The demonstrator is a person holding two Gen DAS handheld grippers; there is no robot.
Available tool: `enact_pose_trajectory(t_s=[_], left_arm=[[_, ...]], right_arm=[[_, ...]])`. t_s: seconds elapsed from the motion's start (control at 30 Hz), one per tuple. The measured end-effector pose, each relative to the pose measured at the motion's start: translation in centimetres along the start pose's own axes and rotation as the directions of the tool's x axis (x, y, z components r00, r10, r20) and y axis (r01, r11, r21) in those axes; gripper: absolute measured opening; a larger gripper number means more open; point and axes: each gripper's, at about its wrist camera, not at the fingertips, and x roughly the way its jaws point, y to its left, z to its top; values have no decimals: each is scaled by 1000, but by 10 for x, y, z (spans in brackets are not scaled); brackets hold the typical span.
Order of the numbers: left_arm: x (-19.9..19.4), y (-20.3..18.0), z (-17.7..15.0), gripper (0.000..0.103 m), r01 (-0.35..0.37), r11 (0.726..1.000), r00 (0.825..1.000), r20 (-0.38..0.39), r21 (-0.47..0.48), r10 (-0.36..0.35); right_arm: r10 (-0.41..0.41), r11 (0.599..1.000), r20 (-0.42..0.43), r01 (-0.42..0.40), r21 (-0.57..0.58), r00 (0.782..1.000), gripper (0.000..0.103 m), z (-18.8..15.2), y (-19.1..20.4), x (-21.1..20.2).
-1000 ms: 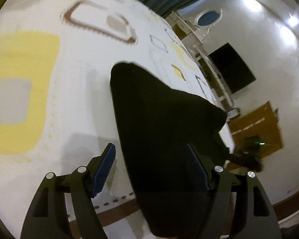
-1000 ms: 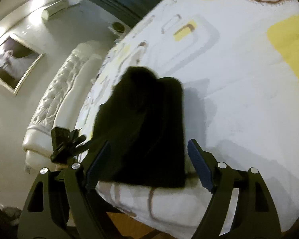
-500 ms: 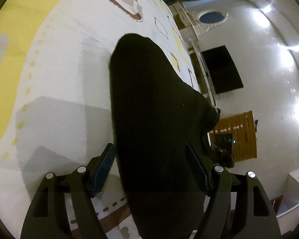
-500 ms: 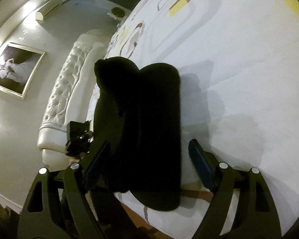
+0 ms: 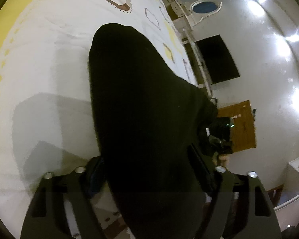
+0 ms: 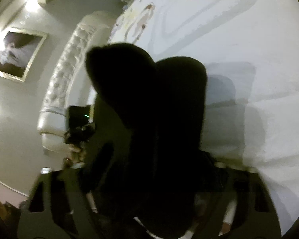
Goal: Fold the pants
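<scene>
Left wrist view. The left gripper [image 5: 147,171] is set astride the near end of the black pants [image 5: 141,103], which lie folded into a thick bundle on the patterned bed cover [image 5: 42,63]. Half a second ago both blue pads were seen standing clear of the cloth on either side. Now the left pad is half buried at the cloth edge and the right finger is pressed against the bundle, so the jaws have been drawn in and are judged to be clenched on the pants. It is inferred that a grasp has just been taken, in readiness for the next fold or for lifting the bundle.

Right wrist view. The frame is smeared by motion. The right gripper [image 6: 159,171] is also placed over the near end of the pants [image 6: 159,107], and the cloth fills the whole gap. The pads, plainly visible half a second ago, are now hidden behind dark cloth and blur; whether this claw is clenched or released cannot be told.

Differences between views. Two rounded lobes of the bundle are shown only in the right view, together with the white tufted headboard [image 6: 69,75] and the left gripper [image 6: 77,127] at the edge. The far end of the bundle, its single tapering outline and the right gripper [image 5: 219,137] beyond it are shown only in the left view.
</scene>
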Motion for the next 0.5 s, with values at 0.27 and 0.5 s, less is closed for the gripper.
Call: enact_pose_trajectory(t_s=[0.27,0.5], left_arm=[[-2,6,-2,33,6,1000,1000,-19,-1,-6],[-13,5,-1,29,81,997,997,9,2,-81]], right_arm=[[80,996,26,-81,30,996,38,-8,-9,-7],[109,994,64,-109,2,992,34,-10,11,-9]])
